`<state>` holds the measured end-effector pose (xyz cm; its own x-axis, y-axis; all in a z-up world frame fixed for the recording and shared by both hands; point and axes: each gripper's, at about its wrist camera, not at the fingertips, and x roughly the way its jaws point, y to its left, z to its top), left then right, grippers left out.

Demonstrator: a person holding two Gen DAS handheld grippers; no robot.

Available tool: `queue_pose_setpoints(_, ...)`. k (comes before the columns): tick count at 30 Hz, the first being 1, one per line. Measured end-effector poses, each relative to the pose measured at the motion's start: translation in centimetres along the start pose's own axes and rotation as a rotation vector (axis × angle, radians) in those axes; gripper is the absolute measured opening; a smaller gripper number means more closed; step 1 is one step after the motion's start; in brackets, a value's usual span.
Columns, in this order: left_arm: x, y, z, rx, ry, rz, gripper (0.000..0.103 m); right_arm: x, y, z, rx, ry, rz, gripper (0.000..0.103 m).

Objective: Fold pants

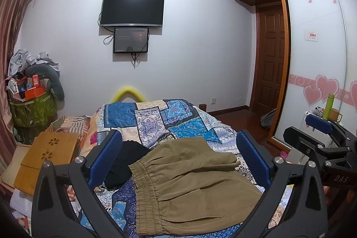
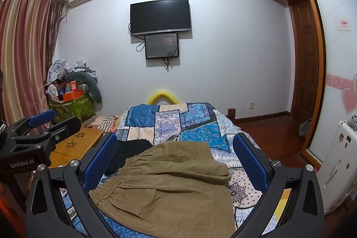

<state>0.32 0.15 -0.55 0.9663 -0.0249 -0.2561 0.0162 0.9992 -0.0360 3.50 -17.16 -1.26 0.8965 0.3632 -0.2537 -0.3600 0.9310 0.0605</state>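
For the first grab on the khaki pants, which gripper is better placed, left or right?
Probably the left. Both grippers hover open above the khaki pants. The left gripper frames the elastic waistband squarely; the right gripper sits over the plain fabric, with the waistband off to its left.

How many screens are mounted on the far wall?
2: a large dark TV high on the wall, and a smaller framed screen directly beneath it, with cables hanging down. None appears hidden.
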Motion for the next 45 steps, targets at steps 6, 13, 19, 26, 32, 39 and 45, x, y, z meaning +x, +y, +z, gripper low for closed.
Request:
queue_pose_setpoints(6,0.0,0.0,0.0,-0.001,0.0,0.0,0.103,-0.2,0.1,0.5,0.001,0.001,0.0,0.103)
queue_pose_setpoints(13,0.0,0.1,-0.2,-0.009,0.002,0.001,0.103,-0.2,0.3,0.6,0.001,-0.002,0.0,0.103)
queue_pose_setpoints(19,0.1,0.2,-0.2,-0.01,0.008,-0.002,0.103,-0.3,0.3,0.7,0.001,-0.002,0.001,0.103)
queue_pose_setpoints(26,0.0,0.1,0.1,-0.01,0.006,-0.004,0.103,-0.3,0.4,0.8,0.001,-0.002,0.001,0.103)
queue_pose_setpoints(32,-0.1,0.0,0.3,-0.003,0.002,-0.003,0.103,-0.2,0.3,0.7,-0.003,-0.003,-0.002,0.103)
queue_pose_setpoints(39,0.2,0.1,0.2,-0.007,0.012,-0.006,0.103,0.2,0.2,0.6,0.0,0.007,-0.001,0.103)
queue_pose_setpoints(45,1.2,0.3,0.1,-0.014,0.03,-0.012,0.103,0.8,0.0,0.4,0.004,0.021,0.002,0.103)
